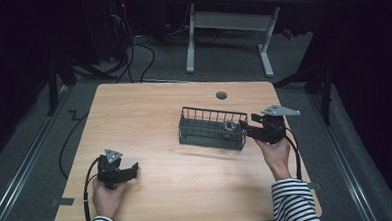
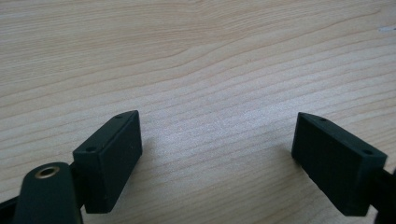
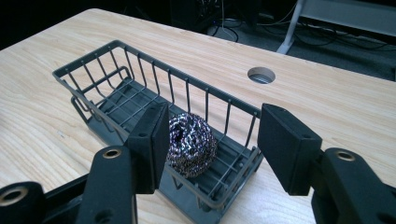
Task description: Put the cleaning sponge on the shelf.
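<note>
A dark wire basket stands on the wooden table, right of centre. A steel-wool scrubber lies inside it at its right end. In the right gripper view the scrubber rests on the floor of the basket, just beyond the jaws. My right gripper hovers at the basket's right end, open, its pads apart from the scrubber. My left gripper rests low near the table's front left, open over bare wood with nothing between its jaws.
A round cable hole sits in the table behind the basket, also in the right gripper view. Bare wood lies between the two hands. Beyond the table's far edge stand white desk legs and cables on the floor.
</note>
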`<state>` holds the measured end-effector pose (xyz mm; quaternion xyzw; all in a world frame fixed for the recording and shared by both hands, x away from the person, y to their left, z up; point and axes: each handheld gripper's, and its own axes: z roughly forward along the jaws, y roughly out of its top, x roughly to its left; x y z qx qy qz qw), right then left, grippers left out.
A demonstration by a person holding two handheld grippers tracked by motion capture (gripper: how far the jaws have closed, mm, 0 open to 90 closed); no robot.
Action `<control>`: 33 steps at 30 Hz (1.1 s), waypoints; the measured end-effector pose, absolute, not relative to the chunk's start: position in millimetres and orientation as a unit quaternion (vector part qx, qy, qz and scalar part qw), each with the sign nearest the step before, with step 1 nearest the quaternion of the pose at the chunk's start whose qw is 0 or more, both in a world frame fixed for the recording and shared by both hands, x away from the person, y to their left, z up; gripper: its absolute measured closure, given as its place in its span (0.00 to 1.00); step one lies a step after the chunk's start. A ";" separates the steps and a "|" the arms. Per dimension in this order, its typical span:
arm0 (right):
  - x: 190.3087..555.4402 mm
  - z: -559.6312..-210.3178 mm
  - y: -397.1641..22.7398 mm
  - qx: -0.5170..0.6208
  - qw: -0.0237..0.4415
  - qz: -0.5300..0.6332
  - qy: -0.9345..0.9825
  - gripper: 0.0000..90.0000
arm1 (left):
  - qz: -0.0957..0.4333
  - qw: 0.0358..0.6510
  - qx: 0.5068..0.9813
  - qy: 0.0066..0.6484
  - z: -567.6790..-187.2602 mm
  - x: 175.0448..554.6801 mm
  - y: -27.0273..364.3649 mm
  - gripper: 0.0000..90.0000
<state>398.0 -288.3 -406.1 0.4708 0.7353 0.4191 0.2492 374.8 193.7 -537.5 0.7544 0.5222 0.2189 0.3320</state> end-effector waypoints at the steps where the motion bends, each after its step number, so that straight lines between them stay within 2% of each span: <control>1: 397.0 -405.8 -289.1 0.470 0.250 0.420 0.735 0.49 | 0.219 0.332 0.754 0.522 -537.5 374.8 193.7 0.18; 22: 348.4 -418.0 -320.9 0.478 0.250 0.456 0.708 0.50 | 0.219 0.332 0.754 0.522 -537.5 374.8 193.7 0.18; 33: 329.8 -431.8 -321.9 0.477 0.240 0.467 0.705 0.49 | 0.219 0.332 0.755 0.522 -537.5 374.8 193.7 0.18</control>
